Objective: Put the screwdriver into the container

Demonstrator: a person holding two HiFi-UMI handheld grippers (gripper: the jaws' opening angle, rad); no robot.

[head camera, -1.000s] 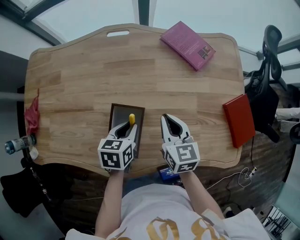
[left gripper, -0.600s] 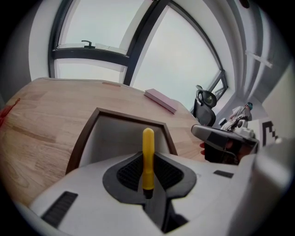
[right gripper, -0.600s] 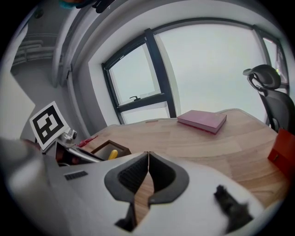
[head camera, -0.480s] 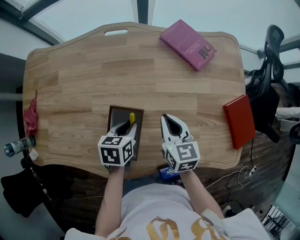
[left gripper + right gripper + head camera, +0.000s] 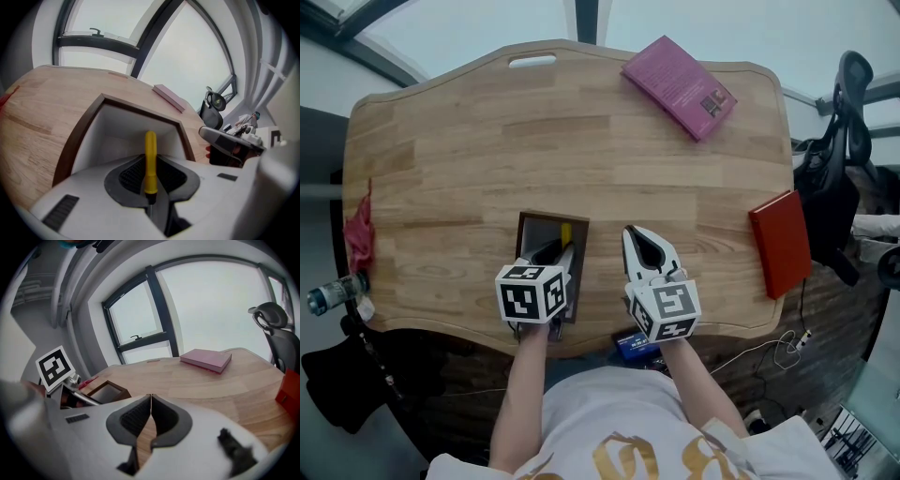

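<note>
While I watch the head view, my left gripper (image 5: 557, 253) has dipped lower over the container (image 5: 531, 218). Left gripper view: jaws clamp the screwdriver (image 5: 150, 161), handle framed by the container's walls, so release looks close. Right gripper view: right gripper (image 5: 151, 411) closed, empty.

Left gripper (image 5: 557, 251) has tipped steeper over the container (image 5: 526, 221). Screwdriver (image 5: 566, 232) has sunk lower inside; less handle shows.
</note>
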